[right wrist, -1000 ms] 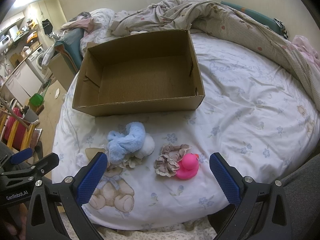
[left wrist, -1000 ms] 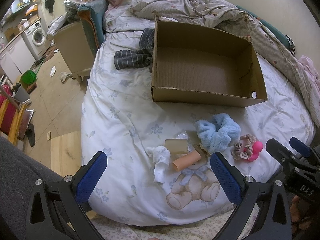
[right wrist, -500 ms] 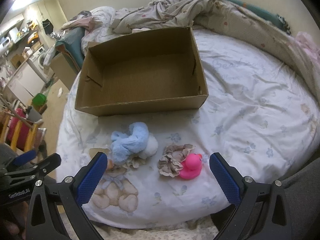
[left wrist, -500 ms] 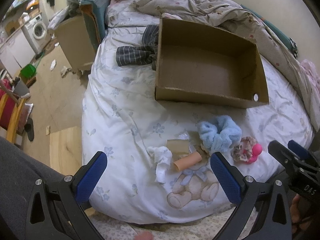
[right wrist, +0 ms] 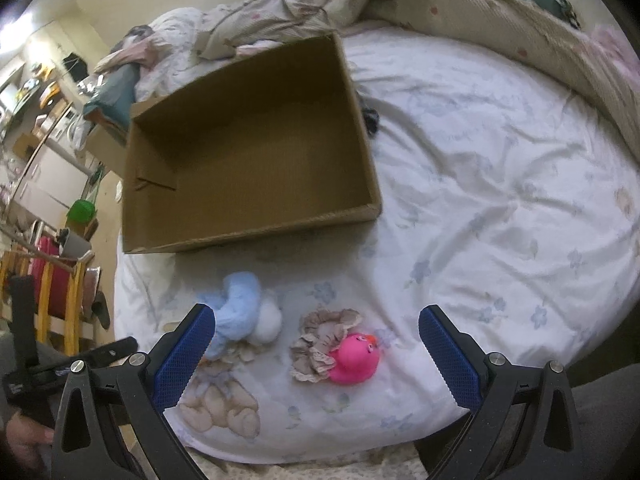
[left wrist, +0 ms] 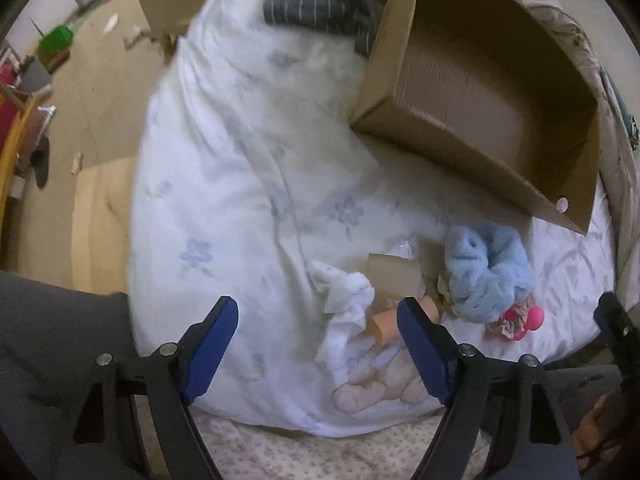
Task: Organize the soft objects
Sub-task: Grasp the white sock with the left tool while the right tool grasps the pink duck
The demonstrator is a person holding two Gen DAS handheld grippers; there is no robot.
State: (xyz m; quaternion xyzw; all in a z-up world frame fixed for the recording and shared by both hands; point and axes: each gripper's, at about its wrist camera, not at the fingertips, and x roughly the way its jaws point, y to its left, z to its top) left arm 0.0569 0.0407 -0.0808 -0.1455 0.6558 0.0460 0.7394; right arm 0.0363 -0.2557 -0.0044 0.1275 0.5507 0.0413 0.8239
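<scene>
Both views tilted; cardboard box now runs diagonally.

Fluffy blue scrunchie, beige frilly scrunchie touching pink rubber duck, before empty cardboard box.

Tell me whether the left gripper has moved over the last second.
Yes. The left gripper has moved forward and tilted: the cardboard box now looms larger and slanted.

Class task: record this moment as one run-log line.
left tongs: open, empty | right tongs: open, empty | cardboard box: empty | blue scrunchie, pink duck: on bed
</scene>
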